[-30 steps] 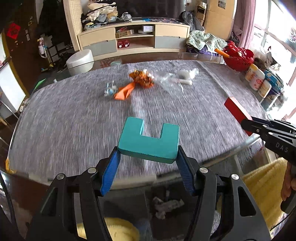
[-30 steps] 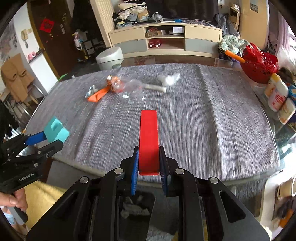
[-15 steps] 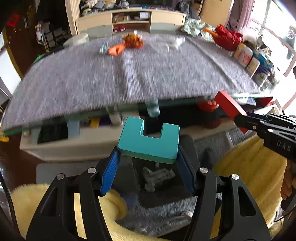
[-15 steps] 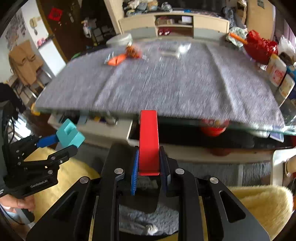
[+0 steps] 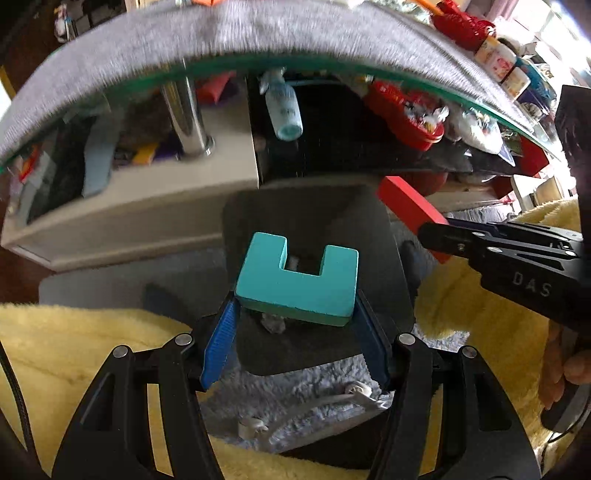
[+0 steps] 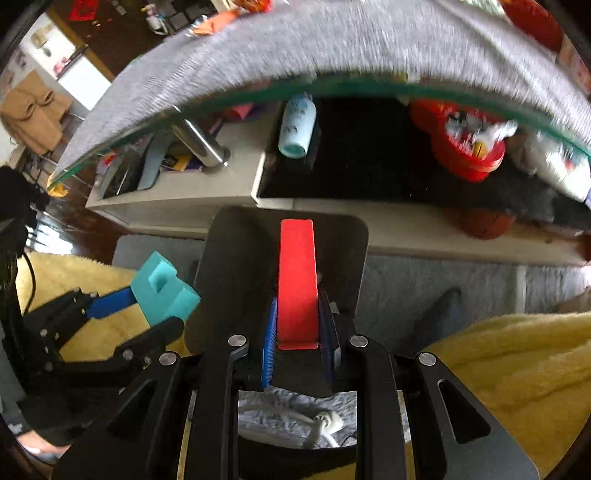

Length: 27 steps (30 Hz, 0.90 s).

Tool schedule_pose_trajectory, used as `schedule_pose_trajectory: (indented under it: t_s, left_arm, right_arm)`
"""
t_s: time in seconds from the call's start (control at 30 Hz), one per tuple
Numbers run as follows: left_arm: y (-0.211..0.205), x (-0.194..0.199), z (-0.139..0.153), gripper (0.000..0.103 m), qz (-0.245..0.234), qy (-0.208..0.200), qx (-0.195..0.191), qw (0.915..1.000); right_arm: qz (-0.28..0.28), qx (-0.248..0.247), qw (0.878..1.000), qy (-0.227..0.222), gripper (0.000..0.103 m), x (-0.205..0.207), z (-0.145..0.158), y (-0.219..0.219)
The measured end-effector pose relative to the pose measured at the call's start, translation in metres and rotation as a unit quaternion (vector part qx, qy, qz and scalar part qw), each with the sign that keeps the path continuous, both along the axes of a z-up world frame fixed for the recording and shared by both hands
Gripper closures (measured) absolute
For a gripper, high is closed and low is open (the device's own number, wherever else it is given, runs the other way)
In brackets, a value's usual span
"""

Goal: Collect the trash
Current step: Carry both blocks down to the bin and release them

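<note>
Up at twelve o'clock, the grey felt-like table cover (image 5: 229, 33) arcs across, blurred, its glass edge green. Yellow fleece (image 5: 74, 354) fills both lower corners, plush and soft. Dead centre, the dark bin (image 5: 317, 221) gapes, rounded corners, crumpled trash inside mostly hidden. The left gripper (image 5: 295, 325) is clamped on a teal U-shaped foam block (image 5: 295, 284), matte and chunky, right over the bin. At three o'clock the right gripper (image 6: 297, 332) pinches a flat red slab (image 6: 297, 280), smooth, partly covered by its fingers.

Pale blue bottle (image 5: 283, 107) lying under grey-clothed glass table (image 5: 207, 33)
</note>
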<state>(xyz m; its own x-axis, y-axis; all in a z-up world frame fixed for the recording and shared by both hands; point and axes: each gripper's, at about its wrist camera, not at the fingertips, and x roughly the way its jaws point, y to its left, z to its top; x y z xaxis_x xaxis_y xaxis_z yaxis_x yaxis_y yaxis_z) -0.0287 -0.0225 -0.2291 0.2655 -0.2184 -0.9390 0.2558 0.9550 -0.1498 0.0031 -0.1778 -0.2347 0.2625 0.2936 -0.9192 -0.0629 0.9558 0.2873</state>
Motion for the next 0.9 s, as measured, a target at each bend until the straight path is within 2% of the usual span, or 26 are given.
schedule_pose_trajectory:
  t_s: [0.27, 0.53, 0.63, 0.7, 0.73, 0.77, 0.83, 0.9]
  left_arm:
    - [-0.008, 0.003, -0.023, 0.045, 0.000, 0.028, -0.003, 0.9996]
    - [-0.006, 0.011, -0.026, 0.045, 0.004, 0.036, 0.005, 0.9993]
    - [-0.004, 0.014, -0.024, 0.044, 0.010, 0.033, 0.005, 0.9994]
    - [-0.003, 0.017, -0.020, 0.035, 0.014, 0.029, 0.007, 0.9995]
    - [-0.002, 0.017, -0.018, 0.031, 0.015, 0.024, 0.010, 0.9996]
    - [-0.002, 0.018, -0.016, 0.026, 0.016, 0.020, 0.013, 0.9996]
    - [0.000, 0.020, -0.012, 0.015, 0.020, 0.016, 0.016, 0.9996]
    - [0.001, 0.022, -0.006, 0.011, 0.025, 0.007, 0.021, 0.9995]
  right_arm:
    - [0.005, -0.009, 1.000, 0.012, 0.081, 0.008, -0.013, 0.003]
    - [0.007, -0.009, 1.000, 0.006, 0.081, 0.016, -0.008, 0.004]
    - [0.005, -0.004, 1.000, 0.008, 0.077, 0.018, -0.007, 0.003]
    - [0.000, -0.008, 1.000, 0.004, 0.059, 0.019, -0.005, 0.002]
    - [-0.003, -0.010, 1.000, 0.000, 0.045, 0.020, -0.003, 0.000]
    - [-0.007, -0.013, 1.000, -0.006, 0.040, 0.020, 0.000, -0.002]
    - [-0.011, -0.018, 1.000, -0.012, 0.037, 0.022, 0.004, -0.003]
    - [-0.017, -0.023, 0.999, -0.021, 0.026, 0.023, 0.010, -0.008]
